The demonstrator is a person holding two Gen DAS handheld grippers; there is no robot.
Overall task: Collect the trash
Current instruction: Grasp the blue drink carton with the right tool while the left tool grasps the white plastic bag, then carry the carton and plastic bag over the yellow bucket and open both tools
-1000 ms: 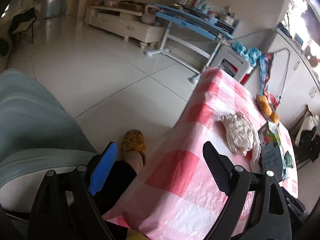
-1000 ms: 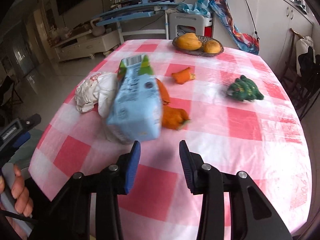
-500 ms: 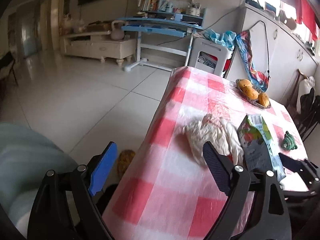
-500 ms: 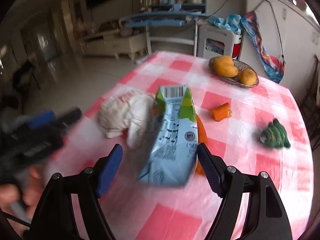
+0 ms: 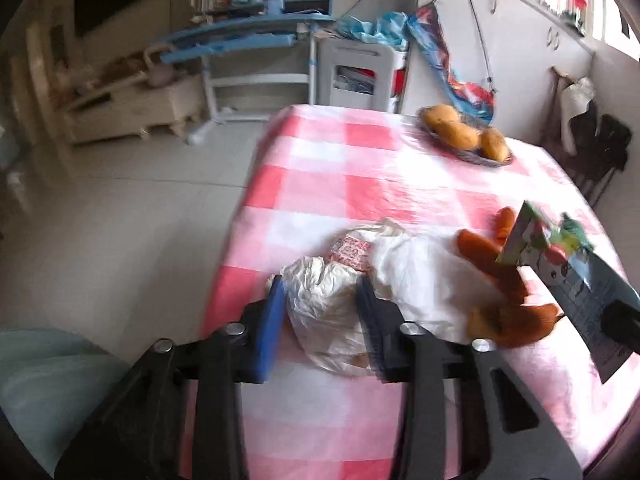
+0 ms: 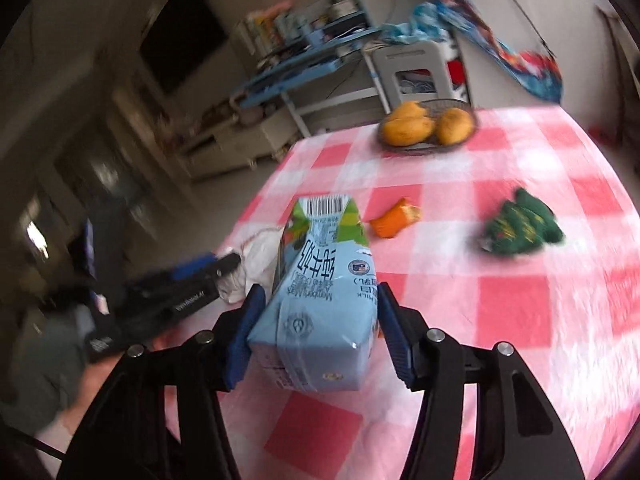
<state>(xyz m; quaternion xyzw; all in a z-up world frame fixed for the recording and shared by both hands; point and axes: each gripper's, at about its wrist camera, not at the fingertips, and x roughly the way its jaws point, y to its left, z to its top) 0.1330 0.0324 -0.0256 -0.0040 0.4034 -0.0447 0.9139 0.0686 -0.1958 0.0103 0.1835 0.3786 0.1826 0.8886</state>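
Fingers of the left gripper (image 5: 320,320) close around the bag (image 5: 332,300); right gripper (image 6: 316,332) closes on the carton (image 6: 320,300). Peels (image 6: 394,222) remain far on the surface (image 6: 520,320); nothing binned.

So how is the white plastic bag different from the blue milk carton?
The white plastic bag is soft and crumpled; the blue milk carton is a stiff box with flat sides. The bag is mostly plain white with a small red print; the carton is covered in writing and has a barcode. The bag sits between the closing jaws of the left gripper; the carton sits between those of the right gripper.
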